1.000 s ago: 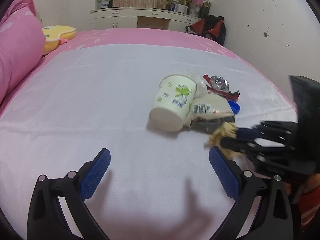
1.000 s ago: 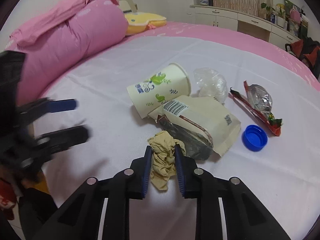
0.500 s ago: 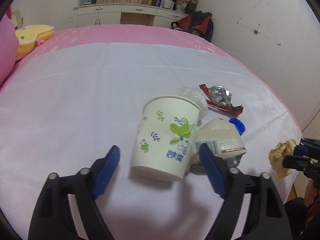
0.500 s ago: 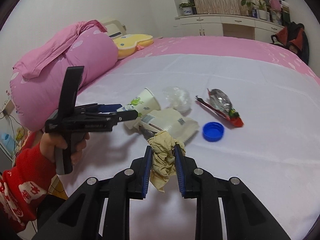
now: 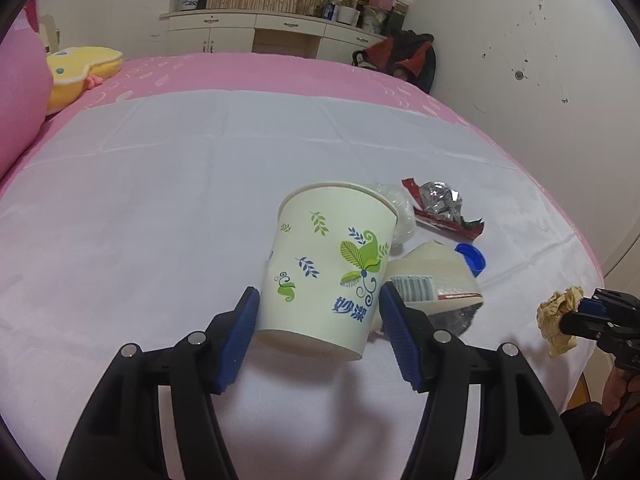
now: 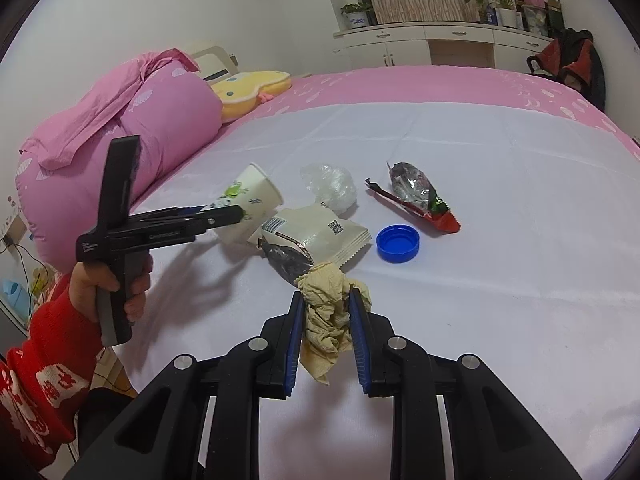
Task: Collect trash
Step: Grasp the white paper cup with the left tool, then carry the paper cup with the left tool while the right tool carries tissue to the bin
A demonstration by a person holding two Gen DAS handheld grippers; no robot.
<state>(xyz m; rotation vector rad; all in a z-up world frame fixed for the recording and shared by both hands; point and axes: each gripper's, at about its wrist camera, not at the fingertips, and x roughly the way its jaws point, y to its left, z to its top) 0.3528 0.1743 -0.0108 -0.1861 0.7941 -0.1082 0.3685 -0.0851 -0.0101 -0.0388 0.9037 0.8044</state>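
A white paper cup (image 5: pixel 328 268) with green leaf print lies on its side, base toward my left gripper (image 5: pixel 320 308). The gripper's jaws are closing, and its blue pads (image 5: pixel 244 320) stand at either side of the cup's base without visibly squeezing it. In the right wrist view the same cup (image 6: pixel 250 196) lies at the left gripper's (image 6: pixel 236 213) tips. My right gripper (image 6: pixel 324 308) is shut on a crumpled tan paper wad (image 6: pixel 324 320), held above the sheet. From the left wrist view that wad (image 5: pixel 558 316) hangs at the bed's right edge.
On the white sheet (image 6: pixel 500 240) lie a beige snack bag (image 6: pixel 320 232), a blue bottle cap (image 6: pixel 398 243), a red foil wrapper (image 6: pixel 416 196) and a clear plastic wad (image 6: pixel 330 186). A pink rolled duvet (image 6: pixel 120 152) and a yellow pillow (image 6: pixel 248 88) lie at the far left.
My left gripper moved up to the cup and narrowed its jaws around the base. My right gripper lifted the tan wad off the sheet and drew back from the pile.
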